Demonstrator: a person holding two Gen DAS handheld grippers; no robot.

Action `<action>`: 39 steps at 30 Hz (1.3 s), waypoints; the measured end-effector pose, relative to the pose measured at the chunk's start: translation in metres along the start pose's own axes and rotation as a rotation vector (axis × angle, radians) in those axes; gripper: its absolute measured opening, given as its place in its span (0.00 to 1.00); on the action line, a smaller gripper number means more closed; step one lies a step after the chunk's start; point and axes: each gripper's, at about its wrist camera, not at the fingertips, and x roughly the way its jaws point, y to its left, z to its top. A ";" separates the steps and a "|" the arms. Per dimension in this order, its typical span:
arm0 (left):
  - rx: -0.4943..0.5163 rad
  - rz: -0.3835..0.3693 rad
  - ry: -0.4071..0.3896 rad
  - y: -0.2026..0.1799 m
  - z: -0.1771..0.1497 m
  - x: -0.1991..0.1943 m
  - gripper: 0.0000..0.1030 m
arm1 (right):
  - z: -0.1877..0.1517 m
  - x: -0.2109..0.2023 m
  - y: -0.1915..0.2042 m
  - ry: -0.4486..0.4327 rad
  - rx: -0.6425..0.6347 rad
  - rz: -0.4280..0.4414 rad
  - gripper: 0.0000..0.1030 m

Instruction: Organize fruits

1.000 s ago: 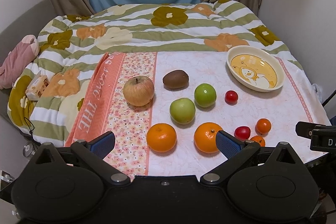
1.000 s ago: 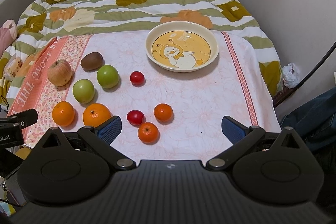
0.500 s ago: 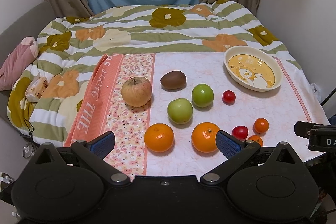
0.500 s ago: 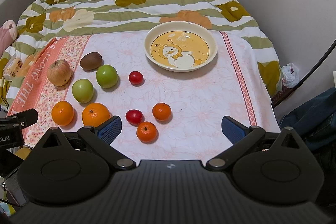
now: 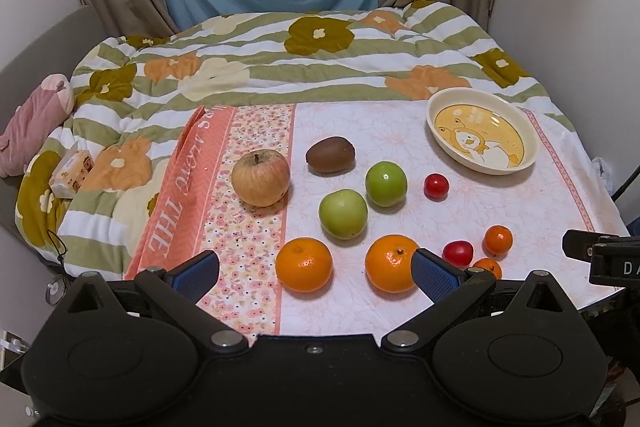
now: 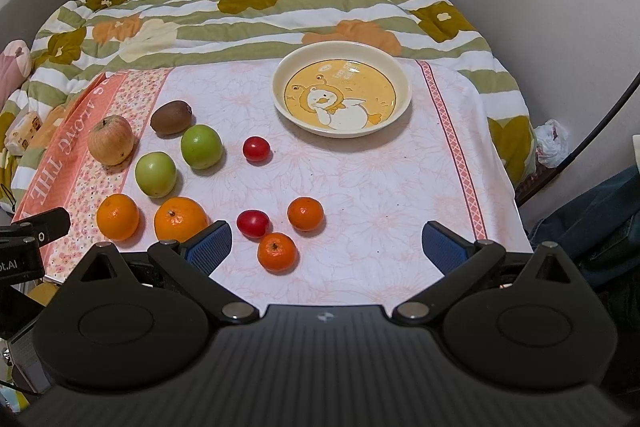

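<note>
Left wrist view
Left tongs (image 5: 315, 271): spread wide, holding nothing, above the near edge of the pink cloth (image 5: 500, 211).
Landmark: duck plate (image 5: 482, 131), empty, at the cloth's far right.
Kiwi (image 5: 330, 155): left of the plate, long axis running left to right, nearly level.
Pale apple (image 5: 261, 177): left of the kiwi, stem up.
Green apples: one (image 5: 386, 184) between kiwi and plate, the other (image 5: 343, 213) nearer the tongs.
Large oranges: one (image 5: 304, 264) between the fingers, one (image 5: 391, 263) partly behind the right fingertip.
Open room: bare cloth in front of the plate, out to the right border.

Right wrist view
Right tongs (image 6: 327, 247): spread wide, holding nothing.
Small fruits: two red tomatoes (image 6: 256, 149) (image 6: 252, 223) and two small oranges (image 6: 305, 213) (image 6: 277, 252), all nearer than the plate and left of it.
Small orange by the tongs: stem probably facing the camera; it is too small to be sure.
Edge: the cloth's patterned right border (image 6: 452, 143) runs just right of the plate; beyond it the bed (image 6: 256, 11) drops away.
</note>
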 end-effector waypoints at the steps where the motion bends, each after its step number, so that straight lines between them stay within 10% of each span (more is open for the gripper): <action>1: 0.000 0.000 0.000 0.000 0.000 0.000 1.00 | 0.000 0.000 -0.001 0.000 0.000 0.000 1.00; 39: 0.046 0.048 -0.020 -0.022 -0.009 -0.003 1.00 | 0.007 0.007 -0.017 -0.021 -0.052 0.055 1.00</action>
